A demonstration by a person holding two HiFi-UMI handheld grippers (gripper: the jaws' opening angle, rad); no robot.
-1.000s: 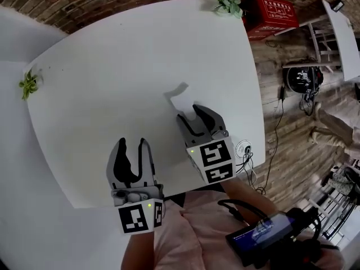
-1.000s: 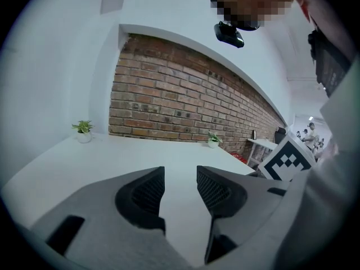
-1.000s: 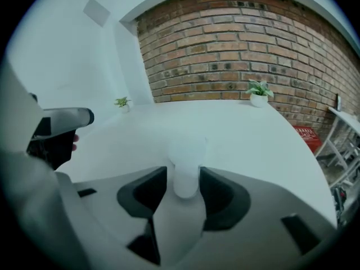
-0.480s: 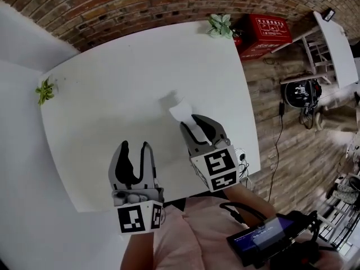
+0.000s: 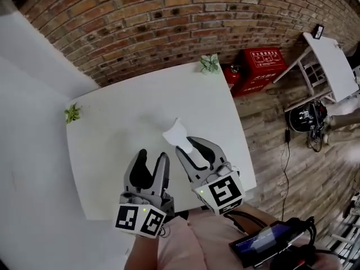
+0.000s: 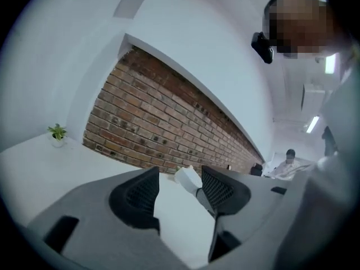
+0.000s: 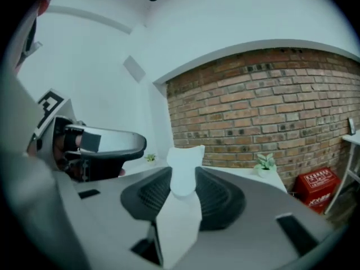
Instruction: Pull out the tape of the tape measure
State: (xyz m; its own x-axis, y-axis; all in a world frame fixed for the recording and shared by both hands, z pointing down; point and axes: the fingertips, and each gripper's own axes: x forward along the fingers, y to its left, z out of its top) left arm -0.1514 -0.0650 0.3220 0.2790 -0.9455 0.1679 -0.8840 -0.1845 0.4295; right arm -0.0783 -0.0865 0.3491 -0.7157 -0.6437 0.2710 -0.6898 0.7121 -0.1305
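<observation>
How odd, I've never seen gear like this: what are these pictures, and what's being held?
No robot: a person holds a two-jaw tool in each hand. One picture comes from a camera on the person's head, looking down; the other two from cameras riding on the tools. The white table bears two small plants. The right tool is shut on a white thing, probably the tape measure, held above the table. The left tool is empty; its jaws have just been opening.

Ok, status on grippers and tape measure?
Right gripper just closed on white plastic tape measure, above white table. Left gripper empty, jaws just opening. Tape not yet out. Nothing in the way.
</observation>
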